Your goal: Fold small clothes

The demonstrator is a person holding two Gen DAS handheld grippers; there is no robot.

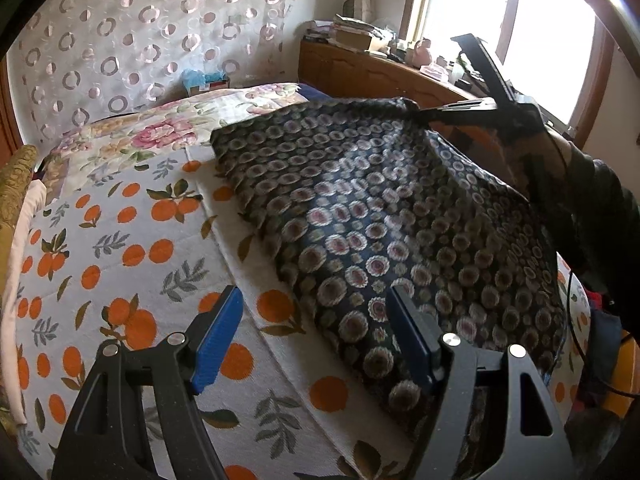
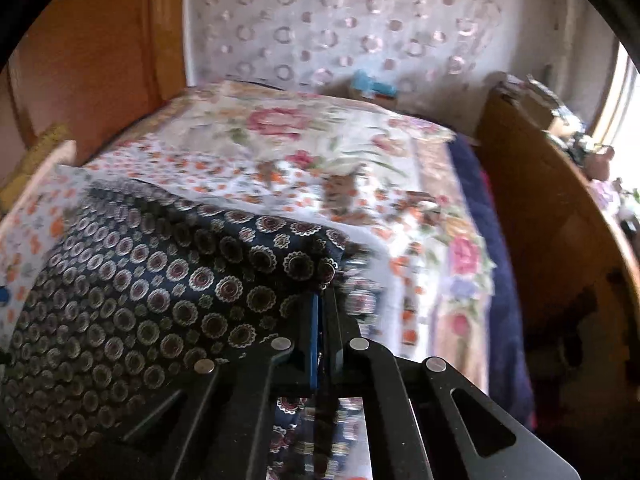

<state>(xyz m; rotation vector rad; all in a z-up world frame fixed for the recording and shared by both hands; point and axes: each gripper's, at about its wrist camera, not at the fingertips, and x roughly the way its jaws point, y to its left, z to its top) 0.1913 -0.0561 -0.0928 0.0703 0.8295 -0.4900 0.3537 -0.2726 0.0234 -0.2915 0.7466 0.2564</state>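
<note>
A dark navy garment printed with round flower medallions lies spread on the bed, its far corner lifted. In the left wrist view my right gripper is shut on that raised corner, with a sleeved arm behind it. The right wrist view shows the same grip up close: my right gripper is pinched on the cloth, which drapes away to the left. My left gripper stands open low over the garment's near edge. Its right finger is over the cloth and its left finger over the bedspread.
The bed is covered by a white bedspread with orange fruit and a pink-flowered quilt farther back. A cluttered wooden cabinet stands behind the bed under a bright window. A ring-patterned curtain hangs at the left.
</note>
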